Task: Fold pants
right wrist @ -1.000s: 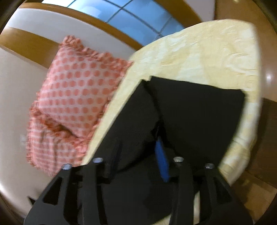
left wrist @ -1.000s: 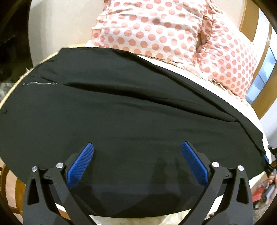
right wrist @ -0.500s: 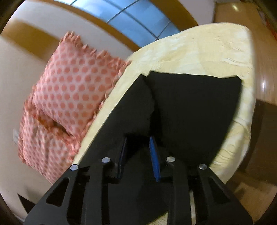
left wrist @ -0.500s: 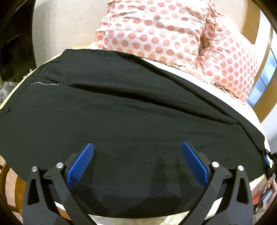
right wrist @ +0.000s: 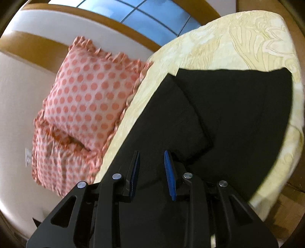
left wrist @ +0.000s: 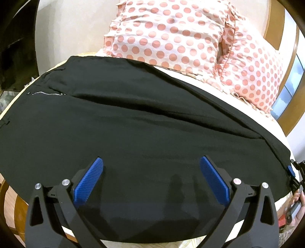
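Observation:
Black pants lie spread flat across the bed, with a zipper at the left end. My left gripper is wide open just above the near part of the cloth and holds nothing. In the right wrist view the pants show their two leg ends, one lapped over the other. My right gripper hovers over them with its blue pads a small gap apart, nothing between them. The right gripper also shows at the far right edge of the left wrist view.
Two pink polka-dot pillows lean against the wall behind the pants; they also show in the right wrist view. The cream patterned bedspread ends at a rounded edge with wooden floor beyond. A window is behind the bed.
My right gripper has opened from shut on the pants to a small gap and let the cloth go. The left gripper stayed open and shifted slightly over the pants.

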The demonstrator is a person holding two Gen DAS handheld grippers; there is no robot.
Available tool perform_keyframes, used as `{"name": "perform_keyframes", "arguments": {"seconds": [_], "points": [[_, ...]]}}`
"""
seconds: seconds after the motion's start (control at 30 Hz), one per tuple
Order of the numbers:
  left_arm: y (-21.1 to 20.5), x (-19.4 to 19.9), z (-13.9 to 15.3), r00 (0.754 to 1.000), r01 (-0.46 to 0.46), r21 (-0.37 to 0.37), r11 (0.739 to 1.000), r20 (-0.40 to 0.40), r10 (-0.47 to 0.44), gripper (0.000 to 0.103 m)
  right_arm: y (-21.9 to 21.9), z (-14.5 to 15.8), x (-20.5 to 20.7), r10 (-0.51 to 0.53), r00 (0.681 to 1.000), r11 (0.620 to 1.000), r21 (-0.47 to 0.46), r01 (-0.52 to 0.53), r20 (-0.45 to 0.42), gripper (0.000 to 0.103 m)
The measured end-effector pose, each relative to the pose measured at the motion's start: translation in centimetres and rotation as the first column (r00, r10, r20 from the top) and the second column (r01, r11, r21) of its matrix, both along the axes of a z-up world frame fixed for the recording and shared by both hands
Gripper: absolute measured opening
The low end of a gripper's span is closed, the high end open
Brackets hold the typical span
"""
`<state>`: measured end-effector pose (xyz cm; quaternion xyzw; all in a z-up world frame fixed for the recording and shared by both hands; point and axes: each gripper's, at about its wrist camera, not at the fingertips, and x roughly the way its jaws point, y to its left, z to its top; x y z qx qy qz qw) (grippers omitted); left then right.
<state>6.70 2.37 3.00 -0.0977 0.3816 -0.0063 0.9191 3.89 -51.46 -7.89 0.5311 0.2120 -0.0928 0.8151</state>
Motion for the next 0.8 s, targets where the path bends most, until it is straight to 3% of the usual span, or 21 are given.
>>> {"name": "perform_keyframes", "arguments": {"seconds": [0.1,0.17,0.2,0.33,0.4,0.5,0.67,0.77,0.8], "points": [[0.2,-0.5,0.2,0.998,0.008,0.01,1.0,0.06,-0.008,0.101,0.8,-0.1,1.2,0.084,0.996,0.996,0.012,-0.084,0.023,0.028],[0.2,-0.7,0.3,0.996,0.003,0.024,1.0,0.083,-0.005,0.101,0.9,0.0,1.5,0.079,0.997,0.997,-0.008,-0.079,0.008,0.027],[0.2,-0.7,0.4,0.997,0.002,0.029,1.0,0.081,-0.004,0.101,0.6,-0.2,1.2,0.076,0.997,0.997,0.017,-0.076,-0.009,0.022],[0.6,-0.7,0.2,0.997,0.004,0.015,1.0,0.077,-0.005,0.101,-0.3,-0.9,-0.5,0.128,0.992,0.976,0.177,-0.127,0.004,0.022],[0.8,-0.4,-0.1,0.998,-0.004,0.005,1.0,0.066,0.004,0.101,-0.3,-0.6,-1.1,0.146,0.989,0.974,0.18,-0.138,-0.03,0.022],[0.8,0.2,-0.7,1.0,0.016,-0.048,0.999,0.025,-0.015,0.101,-0.6,-0.3,-2.0,0.107,0.985,0.98,0.179,-0.082,-0.135,0.024],[0.1,-0.1,-0.8,0.998,0.04,-0.006,0.999,0.04,-0.039,0.101,-2.1,-0.3,-1.7,0.032,0.988,0.988,0.156,-0.007,-0.153,0.025],[0.4,-0.1,-0.8,0.999,0.032,-0.018,0.999,0.039,-0.031,0.101,-1.7,0.3,-0.7,0.03,0.991,0.994,0.108,-0.016,-0.132,0.035],[0.6,-0.1,-0.8,0.999,0.029,-0.024,0.999,0.037,-0.028,0.101,-1.3,0.7,-0.6,0.044,0.995,0.995,0.096,-0.034,-0.094,0.049]]}}
